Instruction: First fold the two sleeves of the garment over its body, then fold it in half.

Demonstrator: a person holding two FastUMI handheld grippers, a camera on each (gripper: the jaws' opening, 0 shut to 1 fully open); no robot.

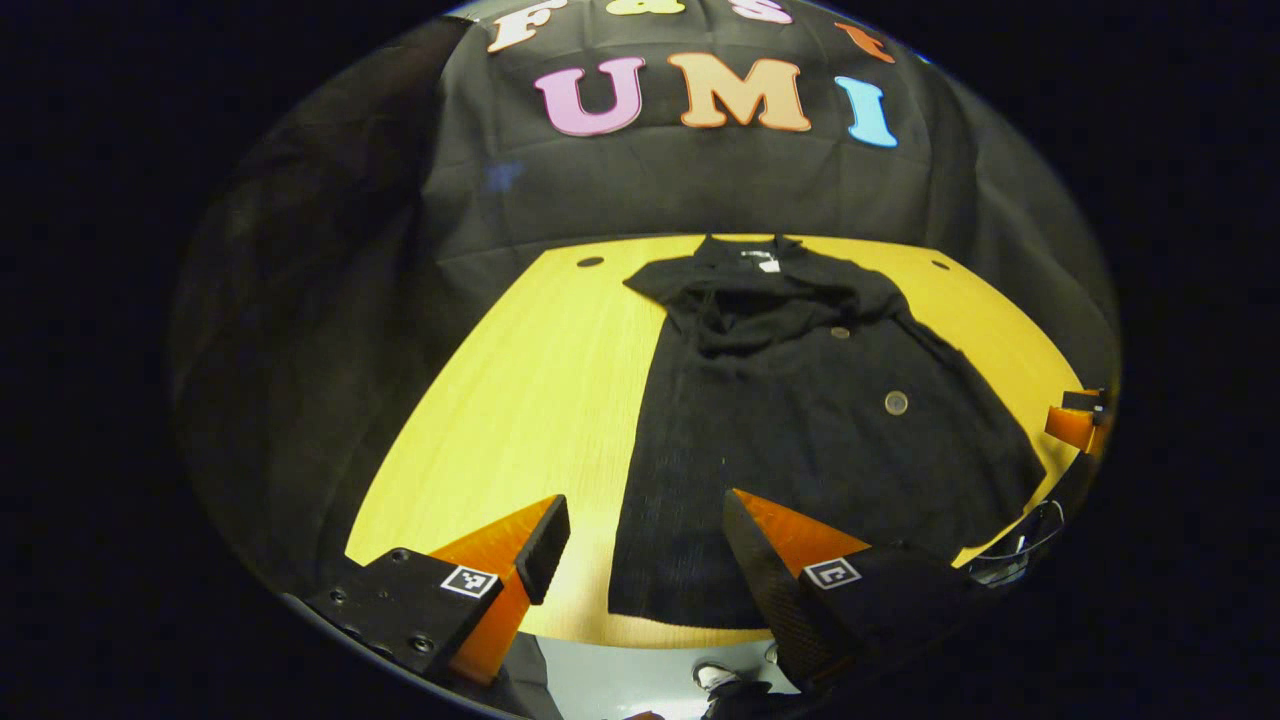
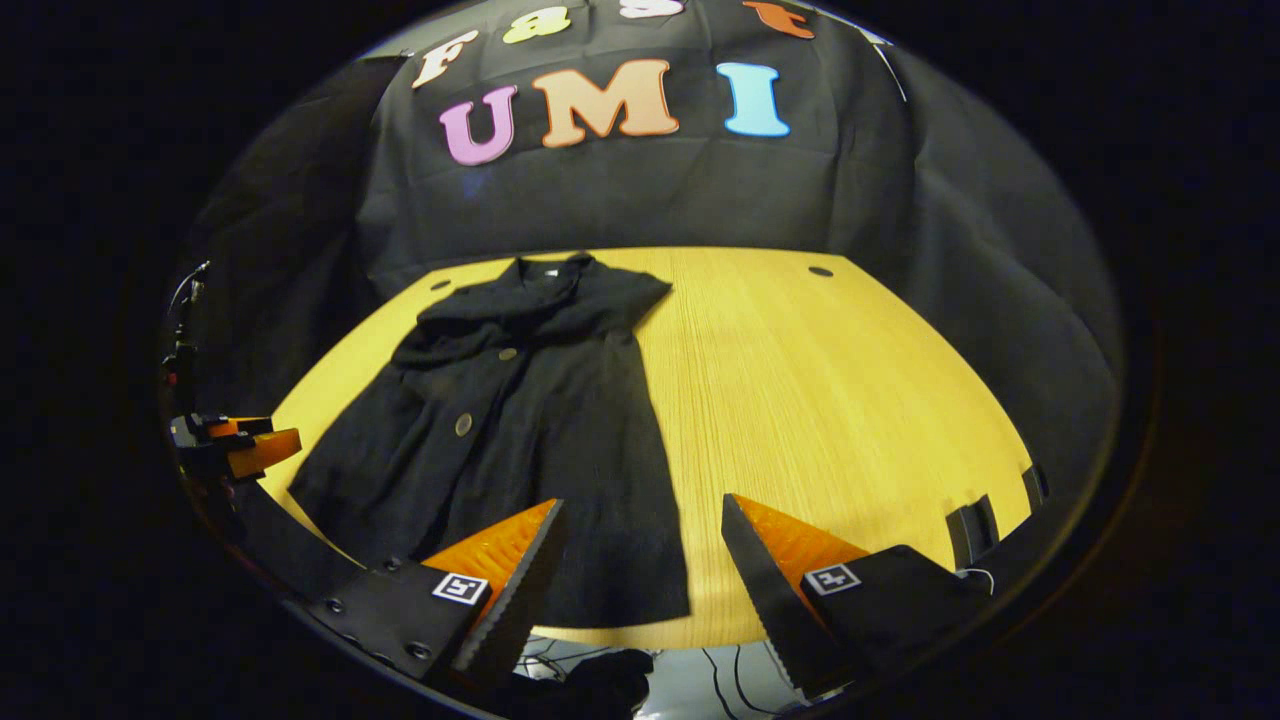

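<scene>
Garment [image 1: 800,420], black and buttoned, is laid flat on the yellow table [image 1: 520,400], collar toward the booth wall at 12 o'clock and hem at the near edge at 6 o'clock. In the left gripper view it is seen right of centre; in the right gripper view it is seen left of centre [image 2: 510,440]. Fabric is bunched across the chest below the collar, so the sleeves are judged already folded over the body, though this cannot be confirmed from dark cloth on dark cloth. The halving fold is judged the step in hand.

Left gripper [image 1: 640,550] is held released, jaws spread, nothing between them, hovering over the hem's left corner. Right gripper [image 2: 640,555] is likewise released and empty, over the hem's right corner.

The next move is judged to call for both hem corners to be pinched together and carried toward 12 o'clock, evenly, to meet the shoulders.

Small dark holes [image 1: 590,262] are noted in the table top at the far side. No obstacle is seen on the fold path; the loose flared hem may sag or skew.
</scene>
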